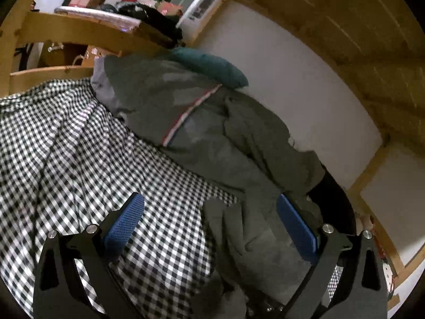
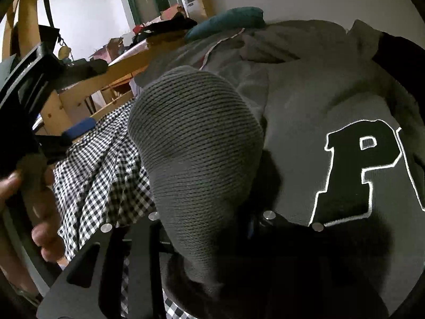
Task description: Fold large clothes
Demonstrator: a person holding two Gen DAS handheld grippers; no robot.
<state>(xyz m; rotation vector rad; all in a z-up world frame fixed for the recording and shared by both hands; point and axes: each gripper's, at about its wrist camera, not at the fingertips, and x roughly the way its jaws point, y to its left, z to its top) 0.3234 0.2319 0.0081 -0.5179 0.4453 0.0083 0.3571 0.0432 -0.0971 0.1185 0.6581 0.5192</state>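
Grey sweatshirt point(image 2: 305, 111) was sprawled over checkered bedsheet point(image 1: 66, 146), far right by wall; looked thick, floppy, non-slippery; ribbed cuff point(image 2: 196, 143) was pinched in right gripper point(image 2: 209, 218); left gripper point(image 1: 209, 223) was held wide, empty; hem corners judged best grab.

Grey sweatshirt point(image 2: 305, 111) with black letter point(image 2: 356, 170), black-and-white checked sheet point(image 1: 66, 146), teal cushion point(image 1: 209, 66).

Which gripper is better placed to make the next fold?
Likely right: the right gripper already pinches the grey sweatshirt's ribbed cuff, while the left gripper hangs open over the black-and-white checked sheet.
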